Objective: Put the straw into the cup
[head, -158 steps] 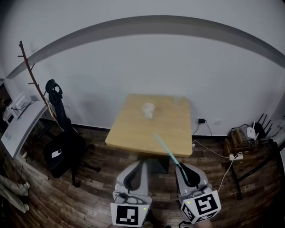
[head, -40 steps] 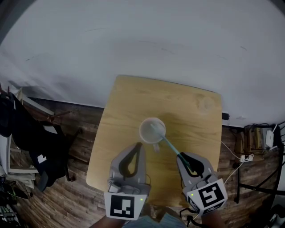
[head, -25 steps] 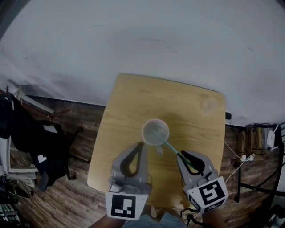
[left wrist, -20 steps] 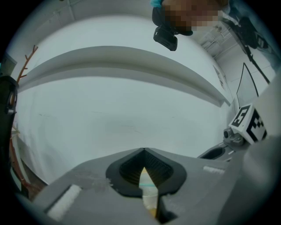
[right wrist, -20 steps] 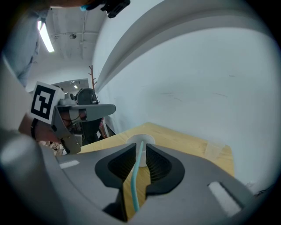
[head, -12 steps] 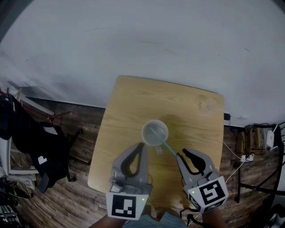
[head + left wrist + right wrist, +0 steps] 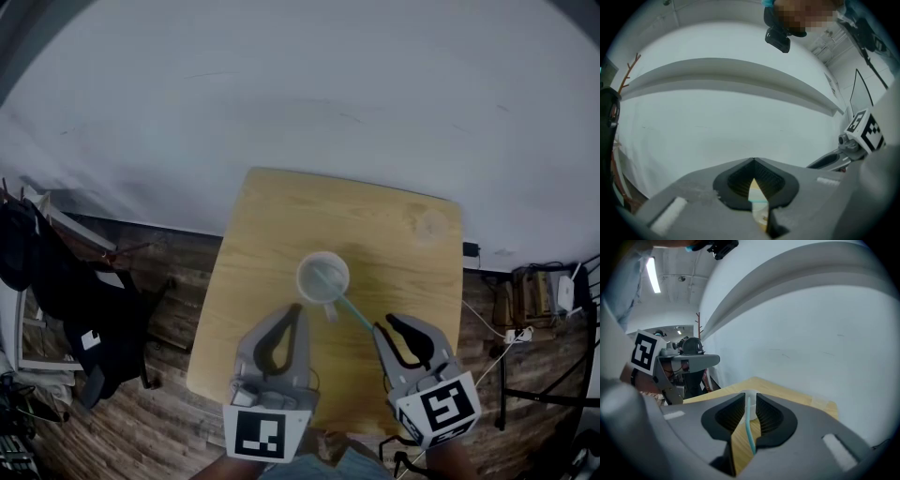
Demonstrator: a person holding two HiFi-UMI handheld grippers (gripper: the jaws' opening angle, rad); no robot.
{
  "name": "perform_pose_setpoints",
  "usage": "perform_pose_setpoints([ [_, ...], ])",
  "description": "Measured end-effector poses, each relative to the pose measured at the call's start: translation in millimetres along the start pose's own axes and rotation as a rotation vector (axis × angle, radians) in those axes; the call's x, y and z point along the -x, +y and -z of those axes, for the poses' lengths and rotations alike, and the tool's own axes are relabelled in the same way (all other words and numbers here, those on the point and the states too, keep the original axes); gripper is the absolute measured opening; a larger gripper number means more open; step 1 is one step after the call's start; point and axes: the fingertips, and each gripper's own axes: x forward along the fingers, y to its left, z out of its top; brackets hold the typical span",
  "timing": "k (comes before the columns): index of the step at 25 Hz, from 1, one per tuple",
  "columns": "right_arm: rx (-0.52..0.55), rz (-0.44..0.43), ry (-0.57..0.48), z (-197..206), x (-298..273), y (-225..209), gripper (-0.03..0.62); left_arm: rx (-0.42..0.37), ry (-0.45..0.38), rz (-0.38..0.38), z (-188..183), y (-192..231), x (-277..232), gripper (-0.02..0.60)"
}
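A white cup (image 7: pixel 322 277) stands near the middle of the wooden table (image 7: pixel 272 216). The teal straw (image 7: pixel 345 302) has its far end inside the cup and leans out over the rim toward my right gripper (image 7: pixel 385 324). That gripper is open, with the straw's near end just ahead of its jaws. In the right gripper view the straw (image 7: pixel 749 430) runs free through the gap of the right gripper (image 7: pixel 751 393), with the cup (image 7: pixel 753 410) beyond. My left gripper (image 7: pixel 298 308) hovers shut and empty just before the cup; its tips (image 7: pixel 753 159) meet.
The table (image 7: pixel 787 397) stands against a white wall. A black chair with dark clothing (image 7: pixel 66 300) is on the wood floor to the left. Cables and a router (image 7: pixel 539 291) lie to the right.
The straw went into the cup with my right gripper shut on it. That gripper then opened and let go; the straw stays leaning in the cup. The left gripper held still.
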Motion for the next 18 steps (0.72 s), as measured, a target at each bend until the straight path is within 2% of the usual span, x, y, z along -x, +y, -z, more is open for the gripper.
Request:
perform_pose_setpoints([
  [11,0.039,0.051,-0.088,-23.2,40.0,3.1,0.080,-0.024,-0.080,0.015,-35.0,-22.8,27.7,0.017],
  [18,0.067,0.077,-0.200,-62.1,68.4,12.1,0.071,-0.049,-0.160,0.005,-73.0,-37.9,49.3,0.017],
])
